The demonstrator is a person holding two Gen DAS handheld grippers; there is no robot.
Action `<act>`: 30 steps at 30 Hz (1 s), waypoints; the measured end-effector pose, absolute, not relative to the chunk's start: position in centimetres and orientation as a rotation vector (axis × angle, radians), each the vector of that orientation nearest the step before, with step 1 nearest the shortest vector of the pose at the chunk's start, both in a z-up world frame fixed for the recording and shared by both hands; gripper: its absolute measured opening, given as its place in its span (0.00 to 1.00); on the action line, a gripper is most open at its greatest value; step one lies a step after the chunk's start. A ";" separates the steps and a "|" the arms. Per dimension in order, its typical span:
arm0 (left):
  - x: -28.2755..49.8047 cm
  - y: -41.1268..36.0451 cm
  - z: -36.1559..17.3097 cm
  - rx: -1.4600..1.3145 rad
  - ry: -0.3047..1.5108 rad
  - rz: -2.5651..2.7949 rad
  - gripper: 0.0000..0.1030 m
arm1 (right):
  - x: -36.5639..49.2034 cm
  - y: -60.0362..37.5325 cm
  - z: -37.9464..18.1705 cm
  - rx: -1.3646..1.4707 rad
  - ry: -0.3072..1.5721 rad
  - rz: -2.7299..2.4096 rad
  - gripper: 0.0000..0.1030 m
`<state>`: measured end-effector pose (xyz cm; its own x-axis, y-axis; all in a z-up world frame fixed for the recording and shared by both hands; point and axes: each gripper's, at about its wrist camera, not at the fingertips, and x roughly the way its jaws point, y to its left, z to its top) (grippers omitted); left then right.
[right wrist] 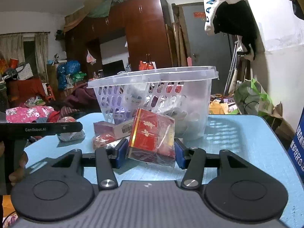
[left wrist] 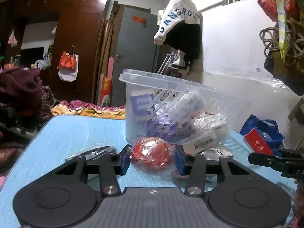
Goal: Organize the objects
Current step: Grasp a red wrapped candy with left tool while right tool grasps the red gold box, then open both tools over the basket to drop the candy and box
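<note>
- Your left gripper [left wrist: 152, 159] is clenched on a round red item wrapped in clear plastic [left wrist: 151, 154]; both blue pads press its sides, and it sits low over the light blue table [left wrist: 62, 138].
- Your right gripper [right wrist: 151, 151] grasps a red box with gold characters, also in clear wrap [right wrist: 153, 138]; the box is tilted, its top leaning left, with the pads against its two sides.
- The clear perforated basket [right wrist: 152, 93] stands on the table just behind both held items, already holding several packets; what they are is hard to tell through the wall.
- In the right wrist view, a purple-and-white carton with a barcode [right wrist: 115, 128] lies at the basket's foot, and a small red wrapped packet [right wrist: 101, 140] lies in front of it.
- In the left wrist view, a dark wrapped item [left wrist: 93, 152] lies on the table, left of your left gripper.
- A white cloth with blue letters [left wrist: 176, 19] hangs on the wall behind the basket.
</note>
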<state>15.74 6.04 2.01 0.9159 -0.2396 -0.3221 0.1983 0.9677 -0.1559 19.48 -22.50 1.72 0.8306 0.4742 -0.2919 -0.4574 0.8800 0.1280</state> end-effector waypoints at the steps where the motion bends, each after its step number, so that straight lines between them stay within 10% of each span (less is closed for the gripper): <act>1: 15.5 6.0 2.0 -0.117 0.341 -0.230 0.49 | 19.5 -22.6 1.7 0.056 0.319 0.497 0.53; 22: 13.8 6.6 2.7 -0.160 0.221 -0.282 0.49 | 17.2 -22.9 2.1 0.056 0.169 0.445 0.53; 30: 18.8 4.1 13.2 -0.170 0.184 -0.343 0.49 | 21.5 -20.2 13.2 -0.088 0.110 0.383 0.53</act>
